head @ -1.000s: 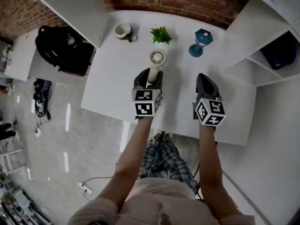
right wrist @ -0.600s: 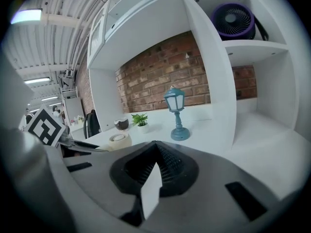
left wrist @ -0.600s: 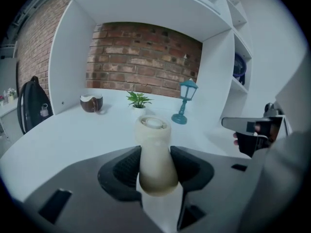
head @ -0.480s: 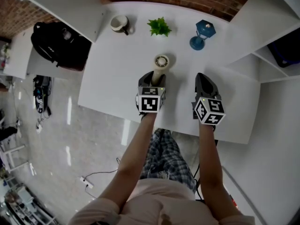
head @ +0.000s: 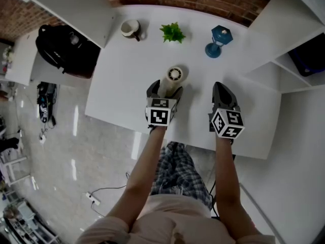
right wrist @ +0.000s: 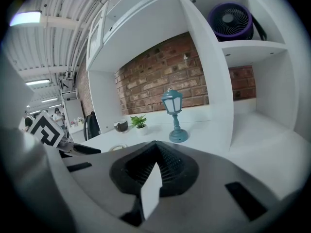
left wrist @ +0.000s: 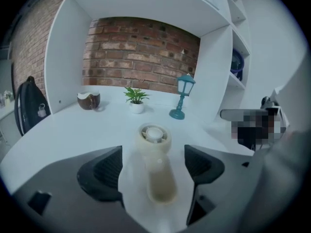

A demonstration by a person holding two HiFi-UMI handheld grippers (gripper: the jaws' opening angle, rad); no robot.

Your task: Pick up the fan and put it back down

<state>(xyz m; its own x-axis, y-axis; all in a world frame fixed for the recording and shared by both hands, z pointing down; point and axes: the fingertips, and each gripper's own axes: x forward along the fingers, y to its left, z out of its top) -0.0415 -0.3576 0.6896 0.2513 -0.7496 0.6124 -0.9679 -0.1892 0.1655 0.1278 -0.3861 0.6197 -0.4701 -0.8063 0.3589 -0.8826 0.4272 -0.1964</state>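
White counter (head: 122, 75) backed by brick is seen, with a mug (head: 131, 29), a small plant (head: 173, 33) and a blue lantern (head: 217, 40) lined up along its far side. Nearer the middle, the fan (left wrist: 154, 136) is laid on the counter, its round head away from the person and its handle between the jaws of the left claw (head: 165, 89). Those jaws have just been opening and are spread wide, with clear space left on both sides of the handle, so nothing is gripped. The right claw (head: 221, 88) is closed and empty, well to the right of the fan.

The put-down is judged nearly done, and the main risk is judged to lie in the withdrawal. If the left claw is pulled back at a slant or swung sideways, the handle could be caught by one pad and the fan dragged or spun. The rounded handle could also be set rolling by a light knock. The lantern and plant stand well apart and are unlikely to be disturbed.
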